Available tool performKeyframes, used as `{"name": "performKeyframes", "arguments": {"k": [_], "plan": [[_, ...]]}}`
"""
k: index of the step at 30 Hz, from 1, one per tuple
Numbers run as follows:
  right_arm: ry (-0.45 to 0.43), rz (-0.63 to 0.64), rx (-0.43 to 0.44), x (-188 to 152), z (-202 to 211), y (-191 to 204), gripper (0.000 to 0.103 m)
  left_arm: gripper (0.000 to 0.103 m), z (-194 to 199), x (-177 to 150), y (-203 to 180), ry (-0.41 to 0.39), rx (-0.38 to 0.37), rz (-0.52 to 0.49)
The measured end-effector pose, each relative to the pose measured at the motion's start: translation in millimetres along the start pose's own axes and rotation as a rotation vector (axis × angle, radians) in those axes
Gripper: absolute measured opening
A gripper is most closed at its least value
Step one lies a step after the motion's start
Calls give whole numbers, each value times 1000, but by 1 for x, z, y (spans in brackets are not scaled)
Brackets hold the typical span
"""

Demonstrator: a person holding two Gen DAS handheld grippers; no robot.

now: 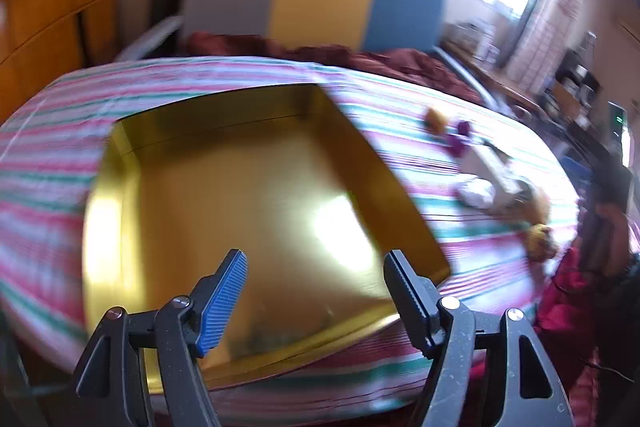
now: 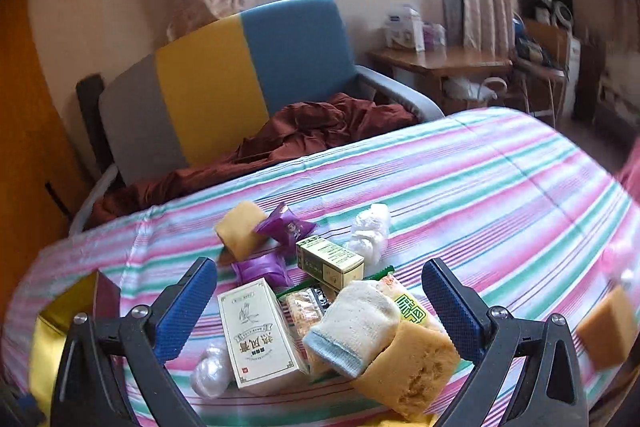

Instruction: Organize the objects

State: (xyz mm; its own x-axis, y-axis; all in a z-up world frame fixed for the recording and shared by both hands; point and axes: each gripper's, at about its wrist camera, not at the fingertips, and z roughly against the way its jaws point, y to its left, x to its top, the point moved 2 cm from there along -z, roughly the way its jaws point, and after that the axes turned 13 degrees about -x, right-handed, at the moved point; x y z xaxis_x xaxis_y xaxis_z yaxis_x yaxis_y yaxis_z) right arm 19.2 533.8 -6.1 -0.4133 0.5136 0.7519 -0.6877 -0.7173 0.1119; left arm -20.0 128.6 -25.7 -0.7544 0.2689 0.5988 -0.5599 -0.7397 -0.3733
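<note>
Left wrist view: my left gripper (image 1: 316,291) is spread wide with nothing in it, over the shiny gold metal tray (image 1: 132,131) on the striped cloth (image 1: 48,163). My right gripper (image 2: 320,303) is spread wide too, empty, over a pile: yellow sponge (image 2: 412,367), rolled white sock (image 2: 356,327), white paper box (image 2: 260,335). Farther back sits a purple snack packet (image 2: 286,225).

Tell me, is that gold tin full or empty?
Empty: the tin shows only its bare shiny floor, and the items still lie outside on the striped cloth.

striped bedspread (image 2: 500,187) — gold tin (image 1: 120,227), sponges (image 2: 240,229), boxes (image 2: 260,335)
</note>
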Motion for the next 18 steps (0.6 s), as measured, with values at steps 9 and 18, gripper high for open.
{"name": "performKeyframes", "arguments": {"k": [9,18], "plan": [[90,-160,75,2,-9,-21,103,71,-68,42,-93,90,-226,-135],[11,-174,14,7,3,-30,103,71,-145,56,-141,173,-220,-234]]}}
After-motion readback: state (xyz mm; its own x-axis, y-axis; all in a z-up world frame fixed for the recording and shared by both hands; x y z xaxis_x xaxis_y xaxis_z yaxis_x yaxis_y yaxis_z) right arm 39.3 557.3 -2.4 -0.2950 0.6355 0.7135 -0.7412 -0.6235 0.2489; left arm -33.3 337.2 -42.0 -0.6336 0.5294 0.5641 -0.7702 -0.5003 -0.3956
